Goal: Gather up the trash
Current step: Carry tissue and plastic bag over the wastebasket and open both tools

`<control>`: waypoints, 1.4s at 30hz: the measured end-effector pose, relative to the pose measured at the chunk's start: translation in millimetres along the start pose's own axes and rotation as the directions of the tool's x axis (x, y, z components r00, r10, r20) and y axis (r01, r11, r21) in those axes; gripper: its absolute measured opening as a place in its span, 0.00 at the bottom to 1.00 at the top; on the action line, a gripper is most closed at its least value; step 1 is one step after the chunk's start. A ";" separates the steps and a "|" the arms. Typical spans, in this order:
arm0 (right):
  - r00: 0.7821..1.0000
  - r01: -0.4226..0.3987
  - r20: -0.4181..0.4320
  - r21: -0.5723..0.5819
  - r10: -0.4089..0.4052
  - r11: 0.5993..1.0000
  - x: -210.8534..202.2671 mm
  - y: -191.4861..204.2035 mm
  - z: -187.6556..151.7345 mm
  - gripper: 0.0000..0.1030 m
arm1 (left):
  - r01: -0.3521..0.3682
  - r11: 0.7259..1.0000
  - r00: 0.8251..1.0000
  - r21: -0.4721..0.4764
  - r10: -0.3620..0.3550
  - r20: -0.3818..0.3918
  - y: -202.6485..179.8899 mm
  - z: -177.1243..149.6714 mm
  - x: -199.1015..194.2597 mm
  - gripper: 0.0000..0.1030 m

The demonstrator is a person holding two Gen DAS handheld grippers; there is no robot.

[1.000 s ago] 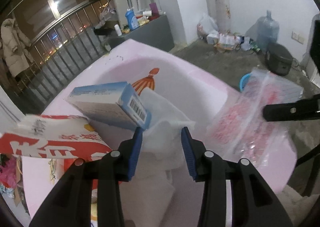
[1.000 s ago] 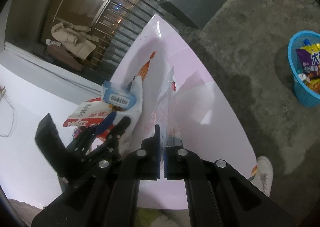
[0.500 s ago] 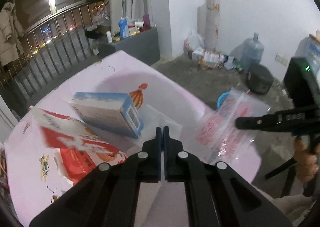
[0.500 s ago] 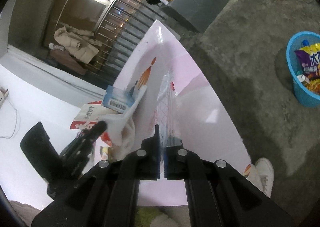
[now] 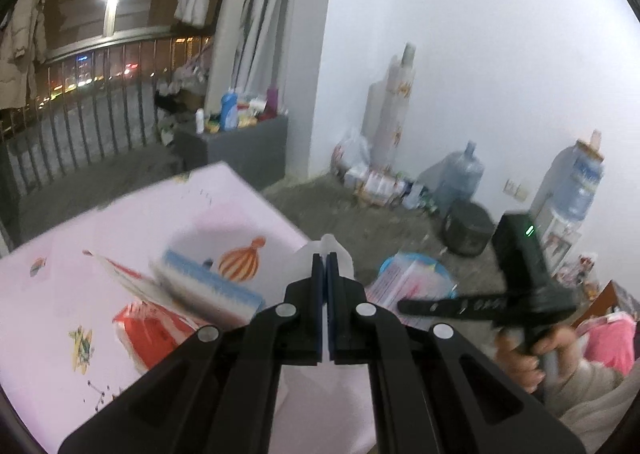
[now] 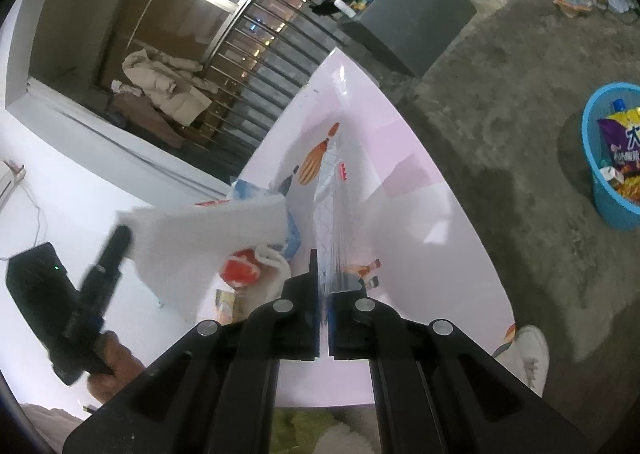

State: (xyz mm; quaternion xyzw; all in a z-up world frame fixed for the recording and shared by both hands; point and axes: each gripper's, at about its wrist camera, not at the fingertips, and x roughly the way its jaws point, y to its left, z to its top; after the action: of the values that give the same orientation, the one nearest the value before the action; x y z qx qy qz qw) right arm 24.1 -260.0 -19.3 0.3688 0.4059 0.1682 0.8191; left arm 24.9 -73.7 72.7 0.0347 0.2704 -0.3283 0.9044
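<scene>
My left gripper [image 5: 324,258] is shut on a white tissue [image 5: 329,244], which pokes out above the pads and hangs down beneath them. The right wrist view shows that tissue [image 6: 208,242] spread wide and lifted off the pink table [image 6: 420,234], with the left gripper [image 6: 122,232] at its corner. My right gripper [image 6: 323,266] is shut on a clear plastic bag [image 6: 332,221] seen edge-on; in the left wrist view this bag [image 5: 400,278] has pink print and sticks out of the right gripper [image 5: 402,306]. A blue-and-white box [image 5: 208,286] and a red-and-white packet [image 5: 152,326] lie on the table.
A blue basket [image 6: 612,157] holding snack wrappers stands on the concrete floor right of the table. A white shoe [image 6: 524,354] is by the table's near corner. Water jugs [image 5: 460,173], a dark pot [image 5: 468,230] and a grey cabinet [image 5: 240,149] line the far wall.
The left gripper's jaws closed on the white tissue and lifted it up off the table. The right gripper stayed in place, still holding the plastic bag.
</scene>
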 end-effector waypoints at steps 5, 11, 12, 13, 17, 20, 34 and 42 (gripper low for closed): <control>0.999 0.000 0.038 -0.009 0.000 1.000 -10.5 0.4 4.9 0.01 | 0.060 0.998 0.998 -0.014 -0.059 0.028 -3.0 23.3 -2.6 0.01; 0.990 0.036 0.136 0.035 -0.041 0.999 -37.2 -21.3 18.9 0.01 | 0.182 0.982 0.983 -0.041 -0.183 -0.006 -17.7 54.5 37.4 0.01; 0.986 0.049 0.158 0.056 -0.057 0.997 -44.2 -28.9 23.2 0.01 | 0.205 0.978 0.978 -0.044 -0.206 -0.022 -22.4 60.1 50.9 0.01; 0.982 0.058 0.176 0.072 -0.070 0.996 -50.1 -35.1 26.1 0.01 | 0.226 0.973 0.973 -0.046 -0.228 -0.038 -27.0 64.8 63.4 0.01; 0.941 0.149 0.279 0.174 -0.194 0.973 -86.0 -70.2 43.7 0.01 | 0.258 0.966 0.958 -0.006 -0.256 -0.131 -59.9 83.8 128.0 0.01; 0.903 0.204 0.320 0.270 -0.287 0.941 -107.0 -103.7 52.3 0.01 | 0.304 0.953 0.927 -0.008 -0.297 -0.227 -87.2 90.9 186.9 0.01; 0.851 0.281 0.198 0.610 -0.486 0.741 -91.5 -275.5 70.0 0.05 | 0.349 0.937 0.739 -0.006 -0.279 -0.613 -204.1 41.5 446.1 0.01; 0.828 0.331 0.106 0.701 -0.551 0.632 -64.6 -356.0 73.5 0.41 | 0.314 0.949 0.673 -0.006 -0.228 -0.704 -230.3 -0.7 524.1 0.39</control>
State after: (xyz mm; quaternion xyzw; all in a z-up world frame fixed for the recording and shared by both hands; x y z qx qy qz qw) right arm 34.0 -570.5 -218.7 0.5408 0.3825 -0.2537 0.7049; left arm 218.0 -555.1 -169.8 0.1672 0.5732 -0.4365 0.6730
